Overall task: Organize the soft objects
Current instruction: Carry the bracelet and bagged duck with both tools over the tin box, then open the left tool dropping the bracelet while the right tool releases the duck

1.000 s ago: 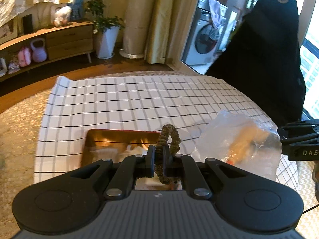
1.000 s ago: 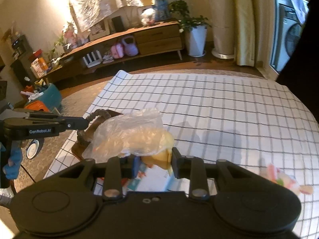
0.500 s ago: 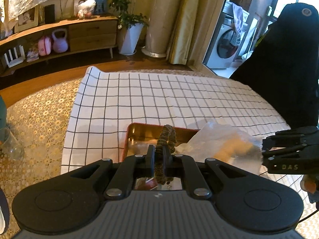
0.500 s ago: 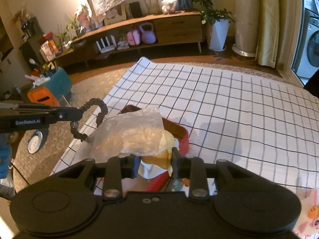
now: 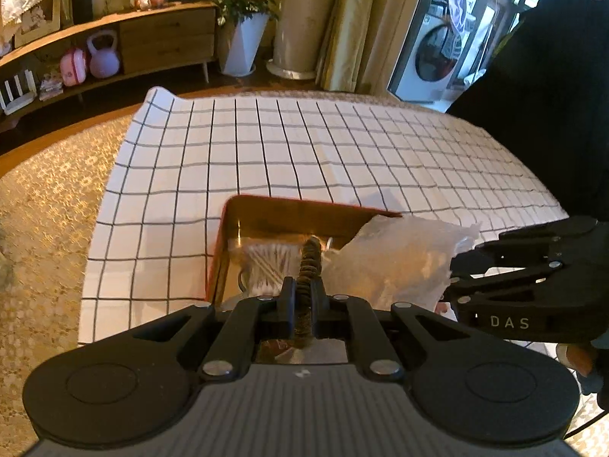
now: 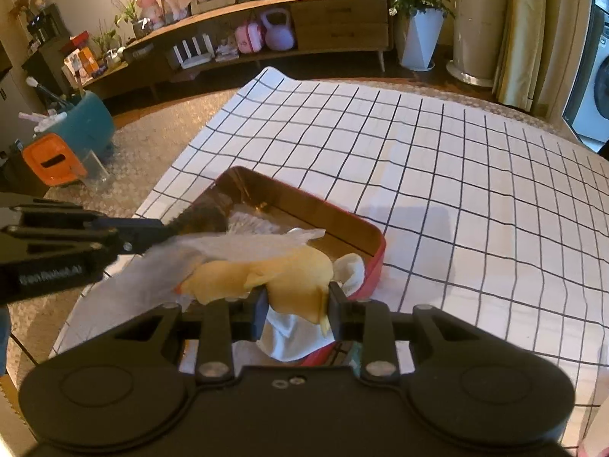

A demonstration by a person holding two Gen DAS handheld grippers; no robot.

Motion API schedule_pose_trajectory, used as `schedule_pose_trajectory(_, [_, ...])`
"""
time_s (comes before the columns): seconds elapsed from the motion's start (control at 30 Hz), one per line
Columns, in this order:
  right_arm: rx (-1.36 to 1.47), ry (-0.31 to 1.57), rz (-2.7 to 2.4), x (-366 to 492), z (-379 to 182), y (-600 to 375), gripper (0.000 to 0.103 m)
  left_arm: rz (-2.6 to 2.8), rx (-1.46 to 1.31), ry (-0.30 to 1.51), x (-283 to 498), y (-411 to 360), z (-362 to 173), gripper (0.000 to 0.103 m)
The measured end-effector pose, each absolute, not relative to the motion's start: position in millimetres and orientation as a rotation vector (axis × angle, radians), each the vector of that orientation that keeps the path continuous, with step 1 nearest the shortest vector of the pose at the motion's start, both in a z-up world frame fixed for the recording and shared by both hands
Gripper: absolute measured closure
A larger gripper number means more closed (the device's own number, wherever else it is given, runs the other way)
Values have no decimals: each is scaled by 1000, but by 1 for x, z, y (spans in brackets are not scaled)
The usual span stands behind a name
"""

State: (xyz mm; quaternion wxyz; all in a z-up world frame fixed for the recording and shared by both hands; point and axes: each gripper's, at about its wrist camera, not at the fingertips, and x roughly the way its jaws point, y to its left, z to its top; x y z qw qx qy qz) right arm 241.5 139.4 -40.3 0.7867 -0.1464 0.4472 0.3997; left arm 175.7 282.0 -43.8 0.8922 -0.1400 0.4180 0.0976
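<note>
A red tin box [image 5: 304, 205] with a gold inside stands on the checked cloth [image 5: 304, 144]; it also shows in the right wrist view [image 6: 375, 251]. My left gripper [image 5: 303, 297] is shut on a brown braided hair tie [image 5: 310, 262] and holds it over the box. My right gripper [image 6: 297, 304] is shut on a yellow soft toy in a clear plastic bag [image 6: 274, 274], over the box's near corner; the bag also shows in the left wrist view [image 5: 396, 259]. A pack of cotton swabs [image 5: 266, 262] lies in the box.
The cloth lies on a patterned carpet [image 5: 42, 228]. A pink soft toy [image 6: 593, 441] shows at the right wrist view's lower right edge. A teal bin [image 6: 80, 125] and an orange box [image 6: 53, 160] stand left of the cloth. A wooden sideboard [image 6: 266, 34] is behind.
Both grippers have moved over the red box, with the hair tie and the bagged toy now lower and closer to its inside. Both grips stay shut.
</note>
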Motion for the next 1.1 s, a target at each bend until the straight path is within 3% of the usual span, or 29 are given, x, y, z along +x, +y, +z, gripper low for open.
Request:
schedule_pose_trajectory(0.63, [-407,954,859,229,-66,159,68,224,-316,953,197,283,-87,96])
schedule_pose_trajectory(0.9, [-420,918,837,221,-62,151,54,250,-314,969,201,284,-90,95])
schedule_pose_trajectory(1.03, [-419,873,838,216,-48,141,38,272,-319,973,202,284,-88,95])
schedule_pose_trajectory(1.1, [-409,867,839,216,-43,134,37,284,-321,972,202,284,-85,95])
